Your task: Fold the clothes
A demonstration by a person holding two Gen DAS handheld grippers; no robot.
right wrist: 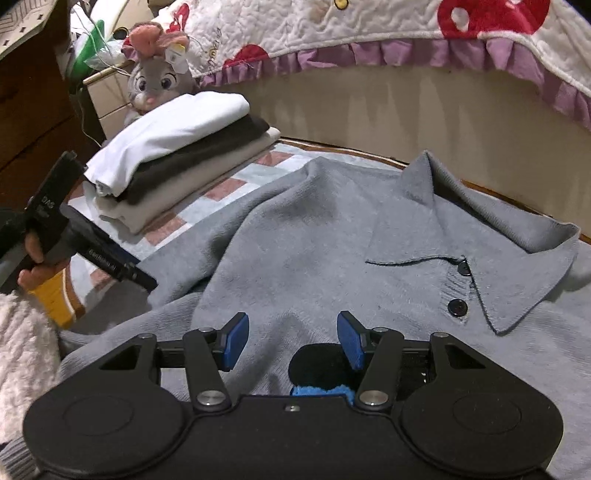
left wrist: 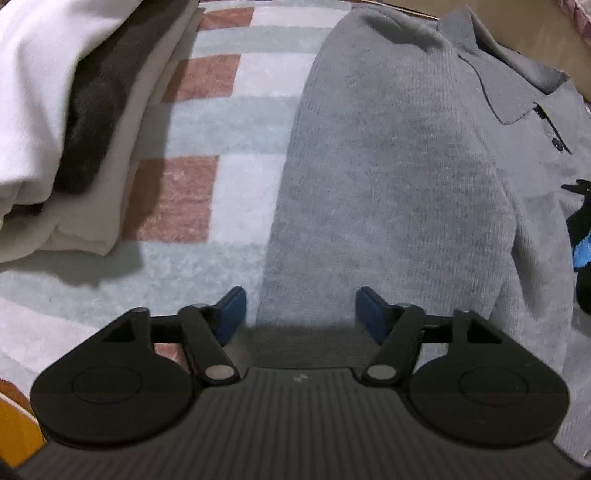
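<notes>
A grey knit polo sweater [left wrist: 399, 177] lies on a checked blanket [left wrist: 207, 125], collar and dark buttons at the far right. It also shows in the right wrist view [right wrist: 314, 251], with one sleeve folded across its body. My left gripper [left wrist: 300, 314] is open and empty, low over the sweater's left edge. My right gripper [right wrist: 293, 339] is open and empty, just above the sweater's chest, near a black and blue patch [right wrist: 317, 373]. The left gripper's body [right wrist: 77, 240] shows at the left in the right wrist view.
A stack of folded clothes [right wrist: 177, 155], white on dark on beige, sits on the blanket at the left; it also shows in the left wrist view [left wrist: 66, 122]. A plush toy [right wrist: 159, 77] and a quilted cover [right wrist: 369, 29] lie behind. A beige wall [right wrist: 406, 118] borders the far side.
</notes>
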